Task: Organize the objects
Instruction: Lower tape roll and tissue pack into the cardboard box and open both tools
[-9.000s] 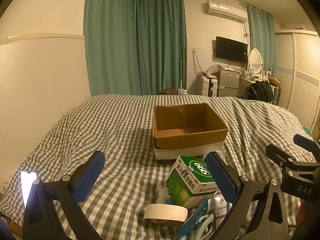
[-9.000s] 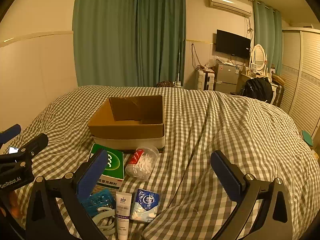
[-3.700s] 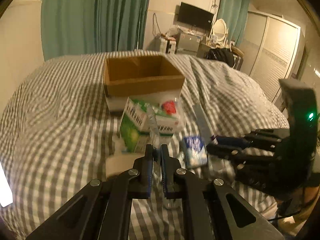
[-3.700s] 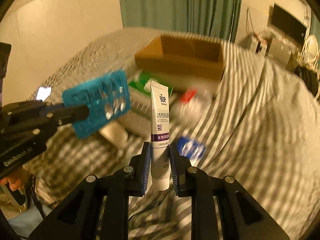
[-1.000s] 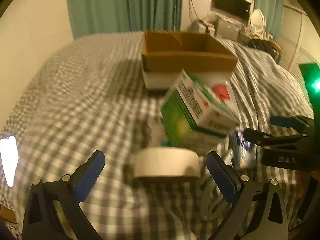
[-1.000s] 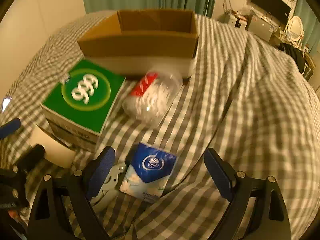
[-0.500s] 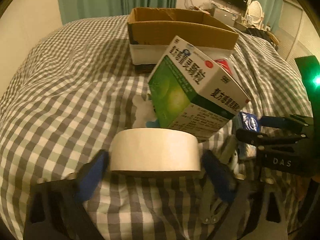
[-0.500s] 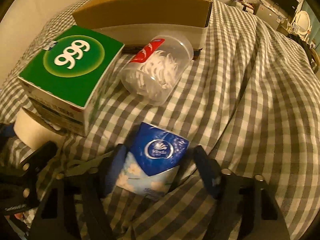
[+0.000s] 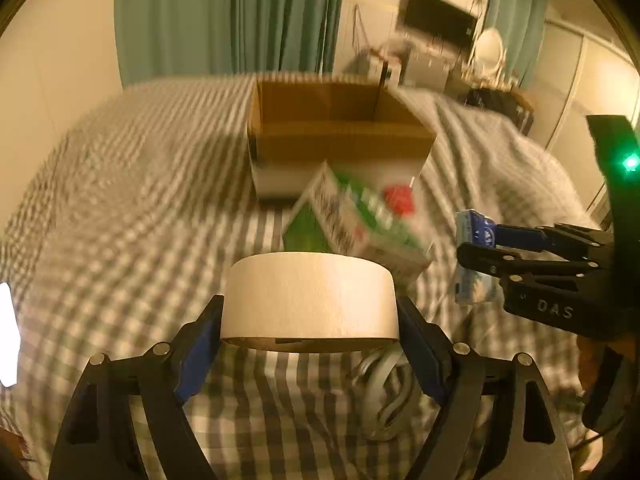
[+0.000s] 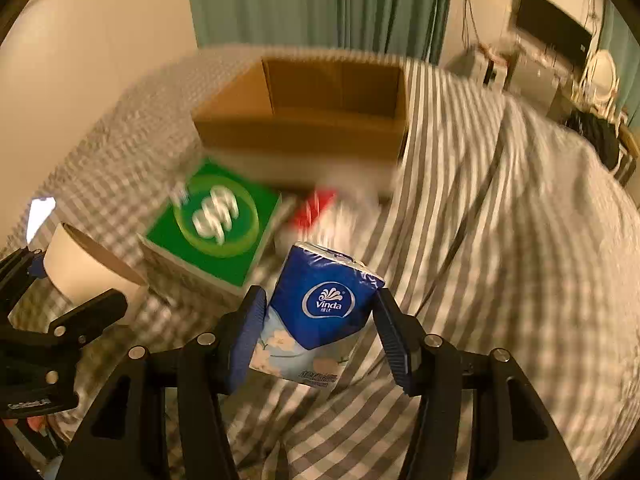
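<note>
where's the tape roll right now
The tape roll is clamped in the left tool, held above the bed just in front of the green box.

A bed covered in a grey and white checked bedspread point(image 9: 132, 208) fills the room's foreground. Teal curtains point(image 9: 224, 16) hang against the cream wall behind it. A black flat-screen television point(image 9: 438, 22) is mounted on the far wall to the right, near an oval vanity mirror point(image 9: 489, 46). A lit phone screen point(image 10: 40, 212) glows at the bed's left edge
</note>
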A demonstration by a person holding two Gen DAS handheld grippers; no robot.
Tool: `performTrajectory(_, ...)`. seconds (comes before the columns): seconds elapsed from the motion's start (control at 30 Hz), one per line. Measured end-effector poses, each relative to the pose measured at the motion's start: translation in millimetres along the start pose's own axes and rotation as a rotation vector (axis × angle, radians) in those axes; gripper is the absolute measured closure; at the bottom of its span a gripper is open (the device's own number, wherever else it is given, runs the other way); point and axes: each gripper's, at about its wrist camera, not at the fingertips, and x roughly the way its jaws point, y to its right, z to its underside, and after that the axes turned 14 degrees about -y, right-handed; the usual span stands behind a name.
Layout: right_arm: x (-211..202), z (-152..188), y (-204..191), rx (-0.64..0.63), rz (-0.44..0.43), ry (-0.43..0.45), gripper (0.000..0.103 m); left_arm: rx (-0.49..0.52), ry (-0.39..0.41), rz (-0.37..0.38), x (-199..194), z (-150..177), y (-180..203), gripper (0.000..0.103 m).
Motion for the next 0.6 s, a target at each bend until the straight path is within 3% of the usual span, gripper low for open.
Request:
performTrajectory(0.3,-64.6,-69.8,-24.9,-0.096,0.029,0.21,0.048,0.035,0.198,-0.015,-56.3,-74.4,2.9,0.019)
performTrajectory(0.47,-76.0,-120.2,-34.6,-0.121,0.074,0.284,0.049,0.029,0.28,-0.026,-60.4,-126.8,-1.6,0.019)
performTrajectory(0.6,-65.6,-157.7,-29.5,-0.122,0.075,0.289,0.049,0.013,0.283,-0.033,-45.6,-165.1,-12.2,0.019)
